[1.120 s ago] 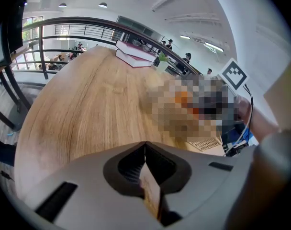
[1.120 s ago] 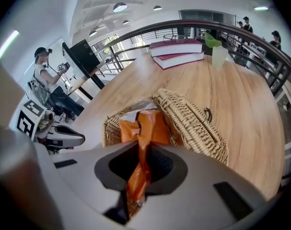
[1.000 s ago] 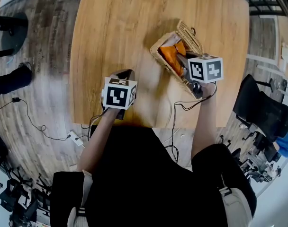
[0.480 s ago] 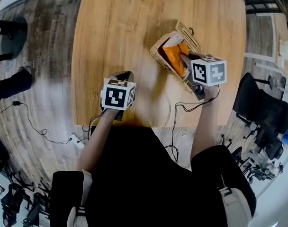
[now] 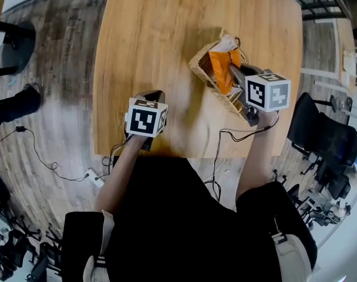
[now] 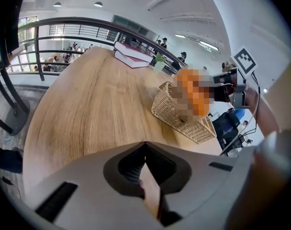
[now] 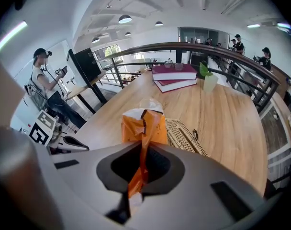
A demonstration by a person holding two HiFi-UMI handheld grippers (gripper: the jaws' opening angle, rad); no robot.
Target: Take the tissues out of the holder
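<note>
A wicker basket holder (image 5: 203,66) stands on the wooden table (image 5: 149,34) at mid right, its lid (image 5: 237,47) tipped back. An orange tissue pack (image 5: 221,70) with white tissue at its top (image 7: 148,104) hangs partly above the basket. My right gripper (image 5: 232,72) is shut on the pack's orange wrapper (image 7: 143,126), which runs down between the jaws. The basket (image 7: 184,135) shows just behind the pack. My left gripper (image 5: 154,96) rests low over the table's near edge, well left of the basket (image 6: 184,116), jaws together and holding nothing.
Two stacked books (image 7: 174,77) and a small green cup (image 7: 207,80) sit at the table's far end. A cable (image 5: 222,137) hangs off the near edge by my right arm. Chairs (image 5: 319,140) stand right of the table, railings and people beyond.
My right gripper has risen with the orange pack, drawing it up out of the basket. The left gripper has stayed where it was.
</note>
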